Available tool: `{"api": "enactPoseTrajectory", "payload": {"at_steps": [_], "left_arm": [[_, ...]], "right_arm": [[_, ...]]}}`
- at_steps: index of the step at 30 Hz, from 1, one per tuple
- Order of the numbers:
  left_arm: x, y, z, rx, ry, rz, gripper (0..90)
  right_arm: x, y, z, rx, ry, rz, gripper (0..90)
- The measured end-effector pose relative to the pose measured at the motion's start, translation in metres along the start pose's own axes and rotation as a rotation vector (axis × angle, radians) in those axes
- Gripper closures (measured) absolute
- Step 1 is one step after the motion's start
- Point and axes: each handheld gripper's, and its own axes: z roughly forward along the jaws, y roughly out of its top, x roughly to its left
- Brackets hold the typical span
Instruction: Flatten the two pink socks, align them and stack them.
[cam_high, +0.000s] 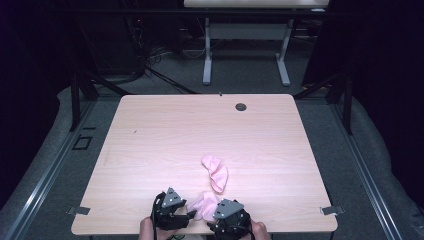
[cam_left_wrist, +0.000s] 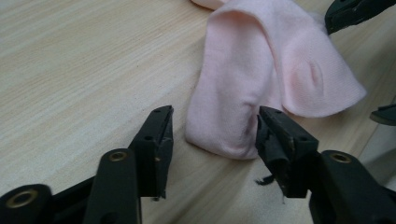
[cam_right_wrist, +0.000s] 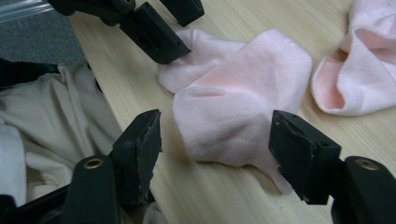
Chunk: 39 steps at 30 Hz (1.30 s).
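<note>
Two pink socks lie on the light wooden table (cam_high: 200, 125). The near sock (cam_high: 204, 204) (cam_left_wrist: 261, 60) (cam_right_wrist: 238, 93) is folded by the front edge, and the far sock (cam_high: 216, 172) (cam_right_wrist: 364, 79) lies just beyond it. My left gripper (cam_high: 191, 214) (cam_left_wrist: 212, 123) stands at the near sock's left end, which lies between its parted jaws; its left jaw is clear of the cloth. My right gripper (cam_high: 214, 216) (cam_right_wrist: 217, 123) straddles the sock's other end with a gap on its left side. Both grippers are low over the table, pointing toward each other.
A dark cable hole (cam_high: 241, 106) sits near the table's far edge. Behind the table stands a white-legged desk (cam_high: 245, 50) with cables on the floor. The person's light clothing (cam_right_wrist: 56, 121) lies just off the table's front edge. Metal rails (cam_high: 45, 175) run along both sides.
</note>
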Motion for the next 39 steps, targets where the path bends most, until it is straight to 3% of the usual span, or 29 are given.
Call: {"api": "enactPoseTrajectory", "payload": {"at_steps": [5, 8, 12, 16, 19, 24, 25, 28, 30, 32, 35, 39], "left_arm": [[-0.003, 0.0, 0.001, -0.004, 0.024, 0.006, 63.0], [-0.005, 0.001, 0.002, -0.002, 0.022, 0.027, 71.0], [-0.008, 0.001, 0.003, -0.005, 0.025, 0.05, 80.0], [-0.008, 0.001, 0.003, -0.01, 0.025, 0.063, 83.2], [-0.007, 0.001, 0.003, -0.015, 0.012, 0.055, 83.9], [-0.005, 0.001, 0.002, -0.019, -0.004, 0.044, 84.0], [-0.004, 0.001, 0.002, -0.016, -0.005, 0.048, 84.0], [-0.005, 0.002, 0.003, -0.016, -0.007, 0.04, 83.9], [-0.005, 0.002, 0.003, -0.013, -0.008, 0.04, 83.8], [-0.004, 0.002, 0.003, -0.014, -0.01, 0.04, 83.8], [-0.004, 0.001, 0.003, -0.011, -0.015, 0.044, 83.8], [-0.003, 0.001, 0.004, -0.016, -0.022, 0.033, 83.8]], "right_arm": [[0.005, 0.0, 0.005, 0.003, -0.038, -0.032, 41.8], [0.006, 0.001, 0.006, 0.004, -0.07, -0.038, 51.6], [0.006, 0.0, 0.006, -0.002, -0.075, -0.045, 68.1], [0.001, -0.001, 0.003, -0.03, -0.055, -0.027, 81.7], [-0.007, -0.003, -0.004, -0.061, -0.041, 0.02, 89.4], [-0.024, -0.007, -0.019, -0.118, 0.006, 0.11, 88.5], [-0.024, -0.007, -0.019, -0.119, 0.003, 0.11, 81.6], [-0.019, -0.005, -0.016, -0.111, 0.016, 0.067, 65.0], [-0.011, -0.002, -0.009, -0.084, -0.015, 0.022, 51.5], [-0.006, 0.001, -0.002, -0.048, -0.028, -0.014, 46.8], [-0.004, 0.003, 0.009, 0.002, -0.054, -0.039, 48.7], [-0.003, 0.0, 0.017, 0.019, -0.076, -0.05, 65.8]]}}
